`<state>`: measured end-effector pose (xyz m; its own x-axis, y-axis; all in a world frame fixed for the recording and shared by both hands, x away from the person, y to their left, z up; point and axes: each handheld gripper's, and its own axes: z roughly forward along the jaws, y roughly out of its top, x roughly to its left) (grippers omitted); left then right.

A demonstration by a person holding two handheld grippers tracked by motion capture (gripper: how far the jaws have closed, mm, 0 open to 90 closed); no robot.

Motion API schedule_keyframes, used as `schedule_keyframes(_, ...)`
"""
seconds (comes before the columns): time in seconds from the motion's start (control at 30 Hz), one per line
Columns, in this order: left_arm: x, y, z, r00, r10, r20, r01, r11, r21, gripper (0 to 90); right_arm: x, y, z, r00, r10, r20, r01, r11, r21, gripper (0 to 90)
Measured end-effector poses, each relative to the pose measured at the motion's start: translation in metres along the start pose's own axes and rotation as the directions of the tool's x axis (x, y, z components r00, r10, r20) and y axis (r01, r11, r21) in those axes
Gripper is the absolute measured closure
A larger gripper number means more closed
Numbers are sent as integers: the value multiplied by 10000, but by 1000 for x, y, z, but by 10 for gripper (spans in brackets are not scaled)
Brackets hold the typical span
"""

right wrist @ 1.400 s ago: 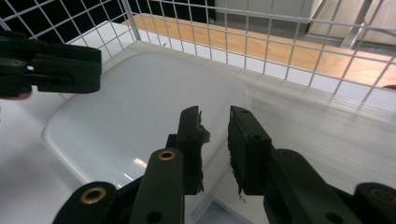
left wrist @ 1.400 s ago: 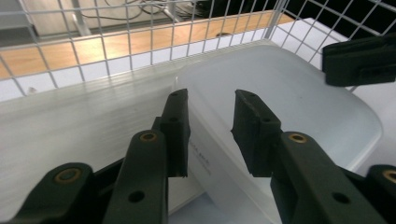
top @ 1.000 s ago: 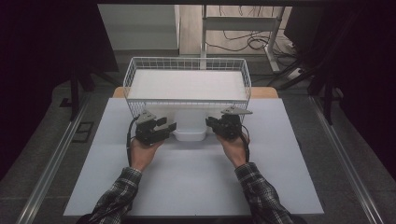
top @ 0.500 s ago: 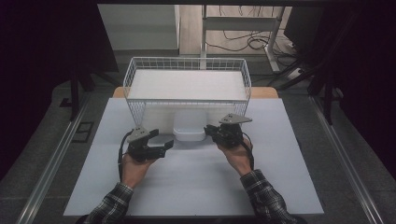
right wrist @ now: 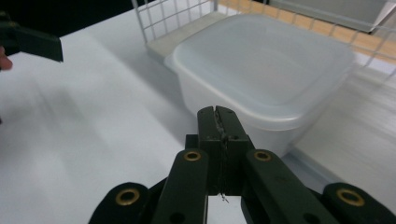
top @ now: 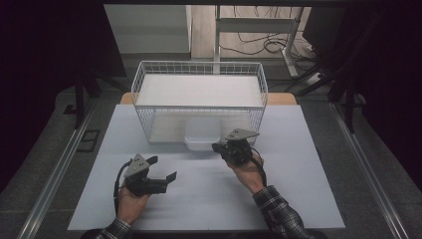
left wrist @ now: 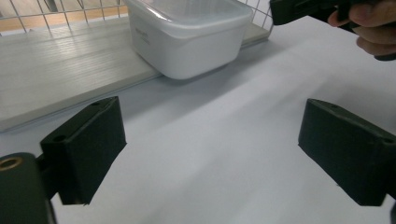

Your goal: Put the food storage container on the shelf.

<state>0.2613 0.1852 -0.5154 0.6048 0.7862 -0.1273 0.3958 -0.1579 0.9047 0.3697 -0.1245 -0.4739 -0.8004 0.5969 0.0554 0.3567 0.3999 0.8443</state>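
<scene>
One lidded plastic container (top: pixel 201 136), translucent white, is seen at the front middle of one white wire basket (top: pixel 199 84); it protrudes through the basket's open front, over the front edge of the pale board lying under the basket. The basket is placed at the far middle of the bench (top: pixel 298 199), which is covered in white.

Two grippers are counted, one per hand. The left gripper (top: pixel 163 169) is held over the near left part of the bench, well apart from the container, with its jaws spread wide and nothing between them. The right gripper (top: pixel 216 148) is held just beside the container's right front corner, its jaws pressed fully together with nothing caught in them; contact with the container cannot be told.

From the left gripper view, the container (left wrist: pixel 189 32) is shown from low down: side wall, lid rim and the board edge beneath it, with the right gripper (left wrist: pixel 299 9) at the top right. From the right gripper view, the frosted lid top (right wrist: pixel 266 60) and the basket wire behind are shown close up, and the meeting of the jaws is confirmed. The overall layout is given by the high view alone.
</scene>
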Motion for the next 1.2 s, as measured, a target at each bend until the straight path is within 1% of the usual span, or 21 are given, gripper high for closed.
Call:
schedule_keyframes(0.1, -3, -4, -6, 9998, 182, -53, -182, 9998, -3, 51, 5, -3, 7, 9997, -225, -105, 227, 9996, 194, 888)
schedule_keyframes(0.23, -6, -10, -15, 9998, 208, -51, -208, 9998, 58, 43, 9, -5, 16, 9991, -385, -160, 391, 9985, 382, 887)
schedule_keyframes(0.3, -8, -12, -18, 9998, 206, -47, -205, 9997, 96, 41, 10, -7, 22, 9985, -537, -122, 543, 9972, 519, 887)
schedule_keyframes(0.4, -9, -15, -21, 9994, 339, -95, -338, 9992, 200, 40, 10, -8, 29, 9986, -524, -106, 529, 9970, 570, 887)
schedule_keyframes(0.57, -11, -16, -21, 9988, 465, -132, -461, 9985, 303, 39, 10, -5, 38, 9984, -559, -79, 563, 9966, 607, 887)
schedule_keyframes(0.73, -12, -17, -20, 9985, 518, -173, -511, 9978, 412, 39, 5, -1, 44, 9995, -331, -10, 331, 9982, 499, 888)
schedule_keyframes(0.87, -12, -17, -19, 9987, 499, -144, -492, 9978, 446, 39, 2, 1, 47, 9993, -361, 43, 358, 9983, 449, 888)
schedule_keyframes(0.97, -11, -17, -19, 9988, 475, -142, -468, 9980, 433, 39, 1, 2, 51, 9997, -241, 79, 237, 9986, 483, 888)
schedule_keyframes(1.07, -10, -17, -20, 9992, 388, -91, -385, 9985, 381, 39, -2, 3, 54, 9996, -206, 171, 197, 9985, 501, 888)
schedule_keyframes(1.17, -9, -17, -20, 9997, 241, 58, -243, 9994, 258, 38, -5, 5, 57, 9999, 0, 122, -6, 9989, 468, 888)
schedule_keyframes(1.2, -8, -17, -21, 9998, 195, 97, -197, 9996, 222, 38, -6, 6, 58, 9999, -6, 128, 0, 9989, 467, 888)
